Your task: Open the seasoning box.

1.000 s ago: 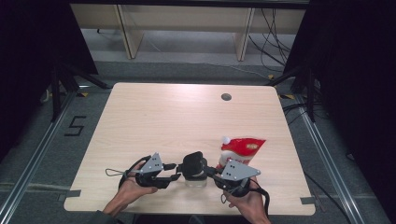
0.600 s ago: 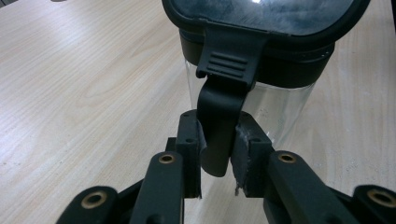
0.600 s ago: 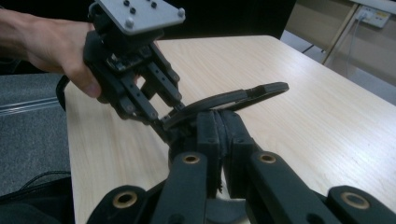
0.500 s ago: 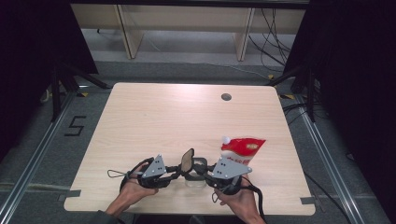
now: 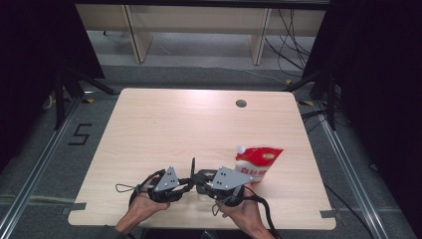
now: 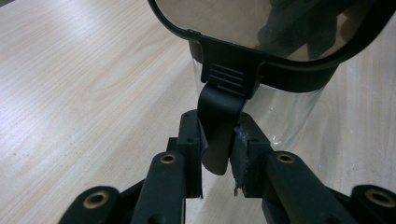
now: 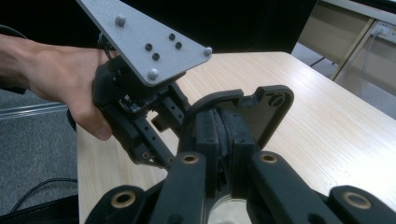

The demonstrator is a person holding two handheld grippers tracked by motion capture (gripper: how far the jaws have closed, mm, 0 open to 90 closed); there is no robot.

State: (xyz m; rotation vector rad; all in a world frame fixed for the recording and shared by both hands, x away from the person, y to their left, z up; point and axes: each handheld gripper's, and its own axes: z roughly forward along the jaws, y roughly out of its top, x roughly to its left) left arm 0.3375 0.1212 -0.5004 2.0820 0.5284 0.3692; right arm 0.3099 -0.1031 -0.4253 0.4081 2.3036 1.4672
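Lid (image 5: 192, 168) has swung up on edge since a second ago, so the clear box (image 6: 280, 112) at the worktop's (image 5: 174, 124) near edge is mid-opening

Left tool (image 5: 185, 183) has just been closing and now pinches the latch tab (image 6: 217, 130); right tool (image 5: 201, 185) is clamped shut by the black rim. Next, I reckon: fold the lid right back, gently

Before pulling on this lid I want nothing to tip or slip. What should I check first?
1. Left claw on the black latch tab of the black-framed lid: ok. The jaws have just been closing, and the tab is between the pads.
2. Right claw shut on the lid's black rim: ok.
3. Clear plastic container seated flat on the light wooden table: cannot tell.
4. Red and white spouted pouch upright: ok.
5. Pouch clear of the right claw: cannot tell.
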